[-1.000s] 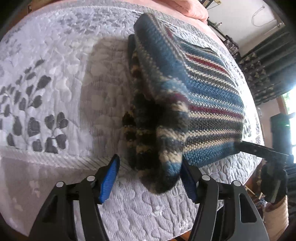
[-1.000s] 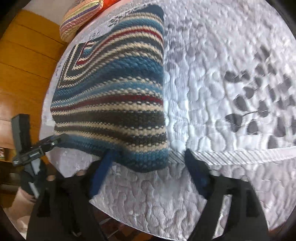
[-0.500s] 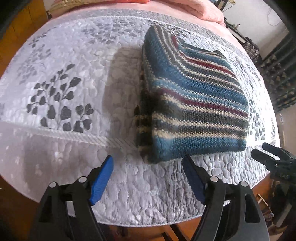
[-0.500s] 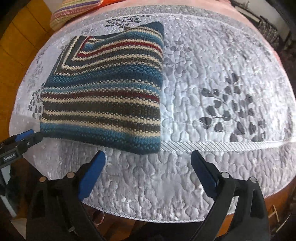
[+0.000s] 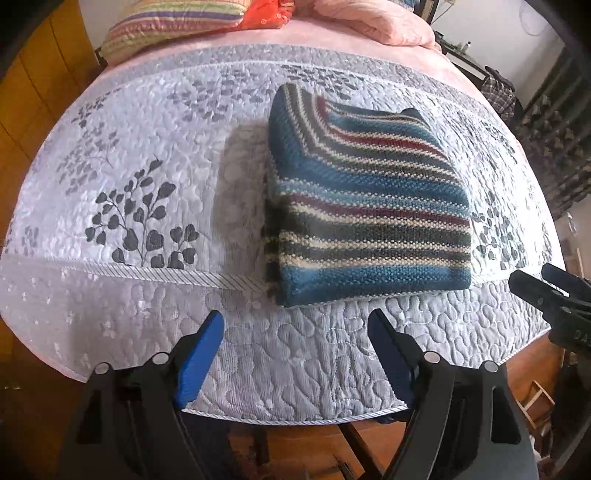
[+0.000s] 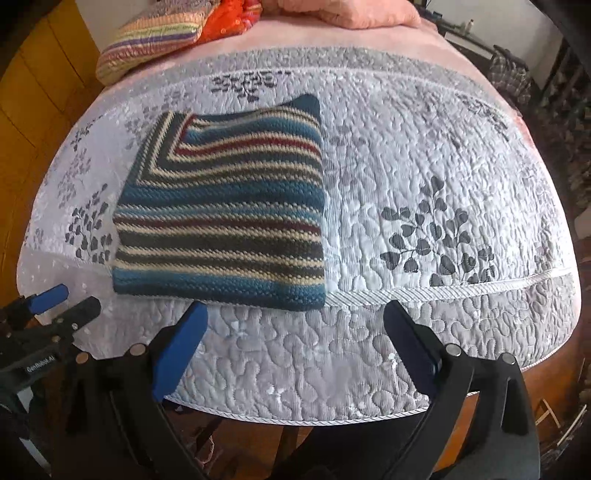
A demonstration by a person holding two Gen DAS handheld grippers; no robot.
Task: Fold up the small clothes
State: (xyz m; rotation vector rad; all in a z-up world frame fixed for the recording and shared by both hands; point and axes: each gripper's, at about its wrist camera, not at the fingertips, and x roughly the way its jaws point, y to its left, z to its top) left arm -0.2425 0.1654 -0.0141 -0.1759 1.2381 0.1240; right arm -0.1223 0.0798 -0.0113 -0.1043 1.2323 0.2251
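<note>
Well, up at the head of the bed sits a striped pillow (image 5: 173,27) beside an orange cushion (image 5: 271,11), with a pink blanket (image 5: 373,22) bunched to the right of them. A grey quilted bedspread (image 5: 147,147) with dark leaf prints covers the near half of the bed, and nothing lies on it between the tongs and the garment. Wooden panelling runs down the left side, and dark patterned curtains (image 5: 554,147) hang at the far right.

Now the striped knit sweater (image 5: 365,206), folded into a tidy rectangle, lies flat on the bedspread near its front edge. The left gripper (image 5: 295,343) hangs just short of that edge, jaws spread wide, blue pads (image 5: 199,354) gripping nothing; the sweater sits ahead of it, slightly right. The right gripper (image 6: 291,332) is likewise wide apart and empty, with the sweater ahead and to its left. Both tongs are clear of the knit, each one visible at the edge of the other's view.
</note>
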